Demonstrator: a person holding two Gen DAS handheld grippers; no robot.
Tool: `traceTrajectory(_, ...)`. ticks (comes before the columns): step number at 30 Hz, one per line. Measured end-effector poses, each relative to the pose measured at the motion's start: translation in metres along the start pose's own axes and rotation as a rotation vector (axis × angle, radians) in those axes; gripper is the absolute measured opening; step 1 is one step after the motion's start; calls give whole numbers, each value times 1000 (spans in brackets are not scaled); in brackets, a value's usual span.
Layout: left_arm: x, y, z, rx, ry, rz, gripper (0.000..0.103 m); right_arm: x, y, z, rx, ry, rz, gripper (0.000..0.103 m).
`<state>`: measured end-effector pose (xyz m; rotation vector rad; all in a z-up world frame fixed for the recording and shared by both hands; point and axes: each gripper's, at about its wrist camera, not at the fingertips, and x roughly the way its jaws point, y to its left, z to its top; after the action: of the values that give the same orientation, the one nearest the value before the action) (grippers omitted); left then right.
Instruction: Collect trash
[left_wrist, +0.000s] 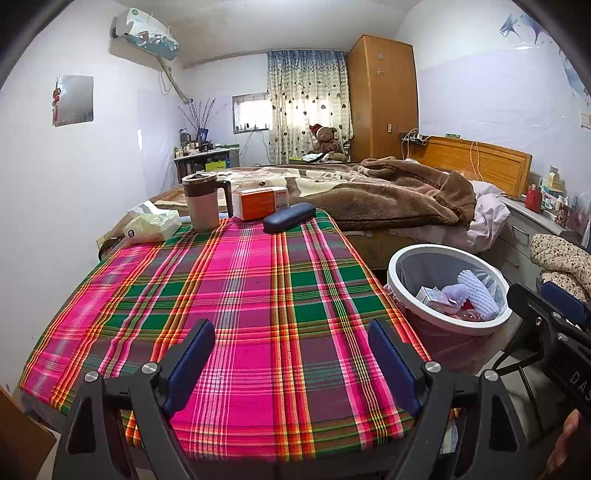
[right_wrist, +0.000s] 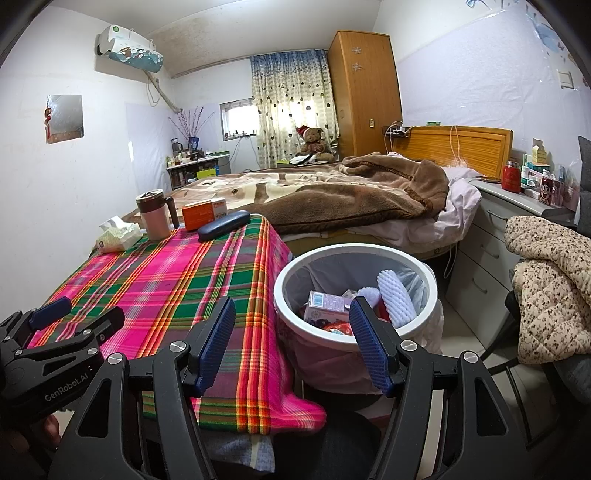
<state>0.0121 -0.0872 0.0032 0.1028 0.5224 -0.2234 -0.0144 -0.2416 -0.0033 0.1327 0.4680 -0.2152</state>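
Observation:
A white-rimmed trash bin (left_wrist: 436, 249) (right_wrist: 354, 249) stands on the floor against the right side of the plaid-covered table (left_wrist: 258, 295) (right_wrist: 166, 280). Inside lie a white foam net sleeve (left_wrist: 476, 291) (right_wrist: 397, 295), a small carton (left_wrist: 430, 295) (right_wrist: 328, 302) and other wrappers. My left gripper (left_wrist: 293, 365) (right_wrist: 81, 314) hovers over the table's near edge, open with nothing between its pads. My right gripper (right_wrist: 293, 345) (left_wrist: 541, 299) hangs at the table's right corner in front of the bin, open and holding nothing.
At the table's far end stand a lidded mug (left_wrist: 205, 201), an orange box (left_wrist: 258, 203), a dark glasses case (left_wrist: 288, 218) and a tissue pack (left_wrist: 151, 225). Behind is a bed with a brown blanket (left_wrist: 369, 192). A drawer unit (right_wrist: 491, 229) and a quilted garment (right_wrist: 546, 280) stand right of the bin.

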Motion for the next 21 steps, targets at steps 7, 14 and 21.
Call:
traceTrajectory(7, 0, 0, 0, -1, 0, 0, 85, 0, 0, 0, 0, -1, 1, 66)
traceTrajectory(14, 0, -1, 0, 0, 0, -1, 85, 0, 1, 0, -1, 0, 2, 66)
traceTrajectory(21, 0, 0, -1, -3, 1, 0, 85, 0, 1, 0, 0, 0, 0, 66)
